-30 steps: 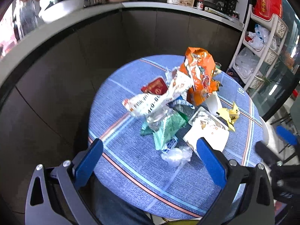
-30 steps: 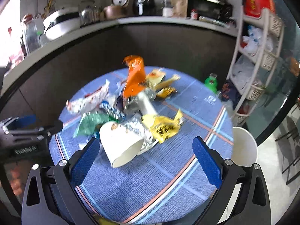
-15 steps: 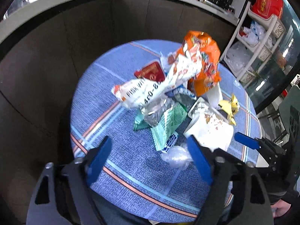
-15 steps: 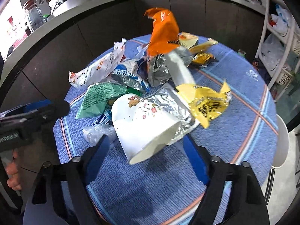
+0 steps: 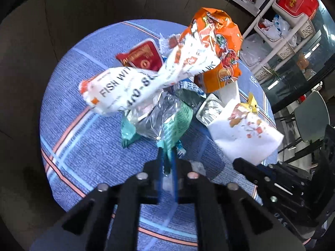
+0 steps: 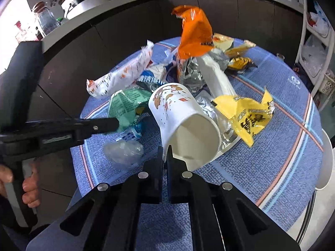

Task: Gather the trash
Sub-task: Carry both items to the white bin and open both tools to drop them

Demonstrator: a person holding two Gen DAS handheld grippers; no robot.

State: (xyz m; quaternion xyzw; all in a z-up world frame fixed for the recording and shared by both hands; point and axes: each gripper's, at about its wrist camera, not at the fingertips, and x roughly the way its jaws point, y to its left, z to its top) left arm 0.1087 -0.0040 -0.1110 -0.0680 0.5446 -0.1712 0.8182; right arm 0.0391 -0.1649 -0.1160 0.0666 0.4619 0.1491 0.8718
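A heap of trash lies on a round blue-clothed table (image 6: 272, 156): an orange bag (image 5: 215, 33), a white fish packet (image 5: 129, 87), a green wrapper (image 5: 178, 121), a yellow wrapper (image 6: 249, 119), a clear plastic scrap (image 6: 123, 150) and a paper cup (image 6: 180, 113) on its side. My left gripper (image 5: 166, 152) has its jaws closing tight on the green wrapper's near tip. From the right wrist view, the left gripper (image 6: 114, 123) meets the green wrapper (image 6: 125, 102) from the left. My right gripper (image 6: 167, 152) is closing with the cup's rim pinched between its pads.
A dark curved counter wall rings the far side of the table. At the right stand a white shelf rack (image 5: 289, 25) with bags and a white chair (image 6: 325, 161). A person's hand (image 6: 29, 188) holds the left gripper's handle.
Both grippers sank toward the pile and went from wide open to shut. The left closed on the green wrapper's tip, the right on the cup's rim.
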